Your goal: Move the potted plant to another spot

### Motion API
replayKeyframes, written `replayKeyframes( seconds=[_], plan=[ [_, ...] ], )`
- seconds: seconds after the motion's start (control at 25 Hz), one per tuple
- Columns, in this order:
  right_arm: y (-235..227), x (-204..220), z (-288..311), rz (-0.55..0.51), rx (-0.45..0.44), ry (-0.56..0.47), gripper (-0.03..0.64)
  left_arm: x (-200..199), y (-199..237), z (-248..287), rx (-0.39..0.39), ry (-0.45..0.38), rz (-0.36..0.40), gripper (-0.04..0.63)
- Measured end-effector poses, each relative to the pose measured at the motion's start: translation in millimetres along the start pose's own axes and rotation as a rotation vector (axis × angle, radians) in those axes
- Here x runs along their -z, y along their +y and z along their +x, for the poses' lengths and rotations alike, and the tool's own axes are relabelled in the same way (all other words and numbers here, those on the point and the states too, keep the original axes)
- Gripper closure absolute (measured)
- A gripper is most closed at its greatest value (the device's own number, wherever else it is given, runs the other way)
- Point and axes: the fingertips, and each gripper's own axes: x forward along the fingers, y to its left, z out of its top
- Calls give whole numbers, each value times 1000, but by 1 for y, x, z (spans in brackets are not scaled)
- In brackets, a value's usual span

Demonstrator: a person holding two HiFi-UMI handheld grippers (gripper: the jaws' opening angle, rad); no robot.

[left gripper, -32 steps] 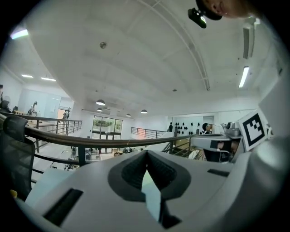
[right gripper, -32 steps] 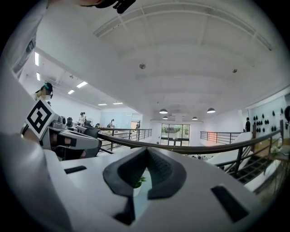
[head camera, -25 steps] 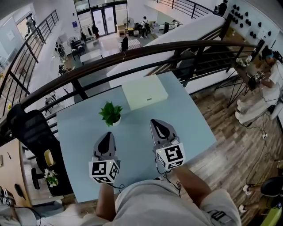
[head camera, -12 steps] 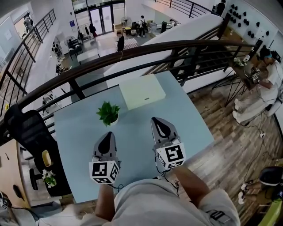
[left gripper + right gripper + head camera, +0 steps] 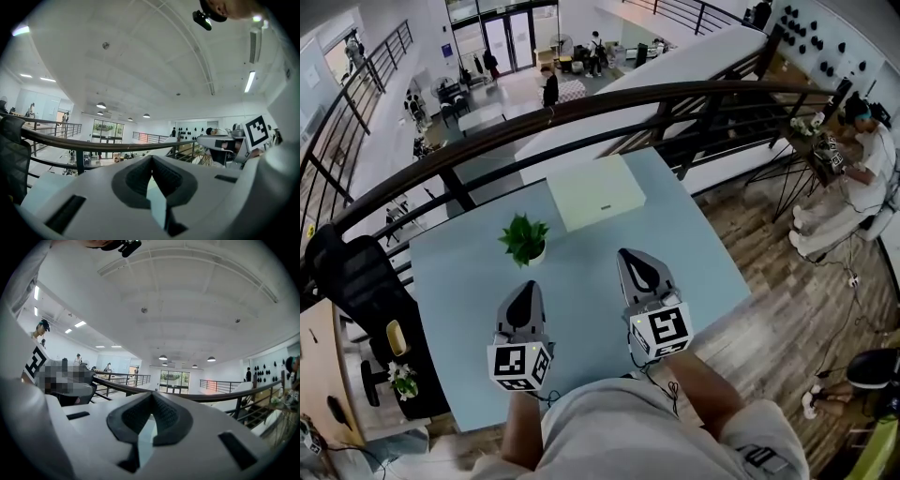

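Note:
A small potted plant with green leaves in a white pot stands on the light blue table, left of centre. My left gripper hovers over the table just in front of the plant, apart from it, jaws shut and empty. My right gripper is level beside it to the right, also shut with nothing held. In the left gripper view the gripper has its dark pads meeting at the tips; the right gripper view shows that gripper the same way. The plant is hidden in both gripper views.
A flat pale green box lies at the table's far side, right of the plant. A dark railing runs behind the table. A black chair stands at the left. A person sits at far right.
Both grippers have kept their place and stayed shut. The head view has shifted slightly, so table and plant sit a little lower-left in the picture.

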Motion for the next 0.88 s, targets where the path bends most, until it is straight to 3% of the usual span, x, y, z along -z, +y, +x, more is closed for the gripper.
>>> replayKeyframes(
  seconds=[0.88],
  plan=[
    [-5, 14, -19, 7, 58, 46, 614, 14, -7, 1, 54, 44, -7, 583]
  ],
)
